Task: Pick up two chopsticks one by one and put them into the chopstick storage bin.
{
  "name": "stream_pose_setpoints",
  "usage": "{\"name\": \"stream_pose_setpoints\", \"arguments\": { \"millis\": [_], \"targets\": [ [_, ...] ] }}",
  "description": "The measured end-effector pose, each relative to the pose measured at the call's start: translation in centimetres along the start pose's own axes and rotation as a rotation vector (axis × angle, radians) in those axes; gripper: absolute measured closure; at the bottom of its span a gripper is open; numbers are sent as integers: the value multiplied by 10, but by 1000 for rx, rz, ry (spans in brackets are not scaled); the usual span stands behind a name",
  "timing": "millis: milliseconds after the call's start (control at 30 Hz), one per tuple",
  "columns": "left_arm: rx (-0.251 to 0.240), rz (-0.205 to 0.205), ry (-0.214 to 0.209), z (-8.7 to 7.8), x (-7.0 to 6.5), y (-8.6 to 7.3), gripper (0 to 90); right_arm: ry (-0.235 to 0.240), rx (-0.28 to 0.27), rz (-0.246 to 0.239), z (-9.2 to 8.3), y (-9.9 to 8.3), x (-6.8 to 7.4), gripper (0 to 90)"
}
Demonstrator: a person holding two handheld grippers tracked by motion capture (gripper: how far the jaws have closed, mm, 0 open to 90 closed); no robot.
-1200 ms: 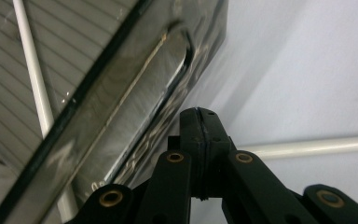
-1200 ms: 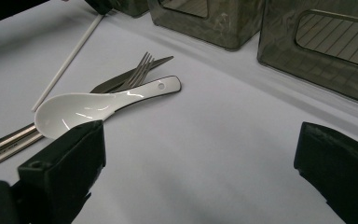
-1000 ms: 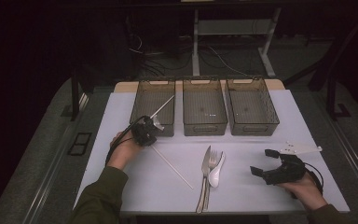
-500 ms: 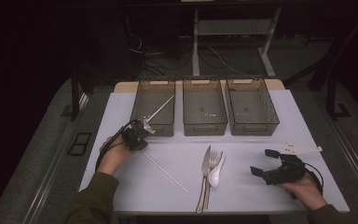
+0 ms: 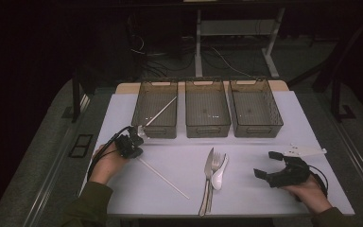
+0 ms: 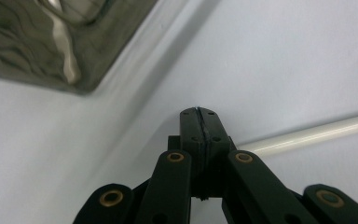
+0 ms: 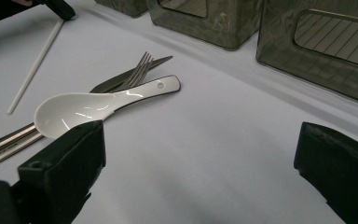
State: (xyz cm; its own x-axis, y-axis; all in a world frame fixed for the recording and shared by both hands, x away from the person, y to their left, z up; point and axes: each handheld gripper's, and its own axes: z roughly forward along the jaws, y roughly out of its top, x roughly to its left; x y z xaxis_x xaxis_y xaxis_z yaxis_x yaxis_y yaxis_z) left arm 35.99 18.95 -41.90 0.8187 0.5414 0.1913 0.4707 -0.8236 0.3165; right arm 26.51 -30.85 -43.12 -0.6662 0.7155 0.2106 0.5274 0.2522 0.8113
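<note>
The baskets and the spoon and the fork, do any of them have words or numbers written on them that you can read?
None: no word, number, brand or sign can be read on anything here.
The three baskets: plain dark mesh walls, no label to be seen.
The white spoon, fork and knife: bare, no marking visible.
The white chopstick and the table cover: blank.

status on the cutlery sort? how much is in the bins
Done: one white chopstick leans in the left bin. In hand: nothing gripped; the left gripper, jaws shut, sits at the near end of the second chopstick on the table. The right gripper rests with its jaws open. Left: that chopstick, knife, fork, white spoon; the middle bin and right bin look empty.
</note>
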Motion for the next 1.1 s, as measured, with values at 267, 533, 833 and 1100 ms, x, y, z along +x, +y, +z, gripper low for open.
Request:
{"name": "stream_pose_setpoints", "arguments": {
  "millis": [267,533,833,1100],
  "targets": [
    [0,-19,-3,-7,-1,-11,890,-2,2,-2,0,0,0,18],
    [-51,66,-83,-27,-12,-8,826,-1,2,-1,0,-1,-1,18],
    [-53,239,-226,-32,-39,-3,678,0,3,-5,0,-1,0,18],
    [-3,378,-261,-22,-52,4,600,1,5,-1,0,-1,0,18]
  ]
}}
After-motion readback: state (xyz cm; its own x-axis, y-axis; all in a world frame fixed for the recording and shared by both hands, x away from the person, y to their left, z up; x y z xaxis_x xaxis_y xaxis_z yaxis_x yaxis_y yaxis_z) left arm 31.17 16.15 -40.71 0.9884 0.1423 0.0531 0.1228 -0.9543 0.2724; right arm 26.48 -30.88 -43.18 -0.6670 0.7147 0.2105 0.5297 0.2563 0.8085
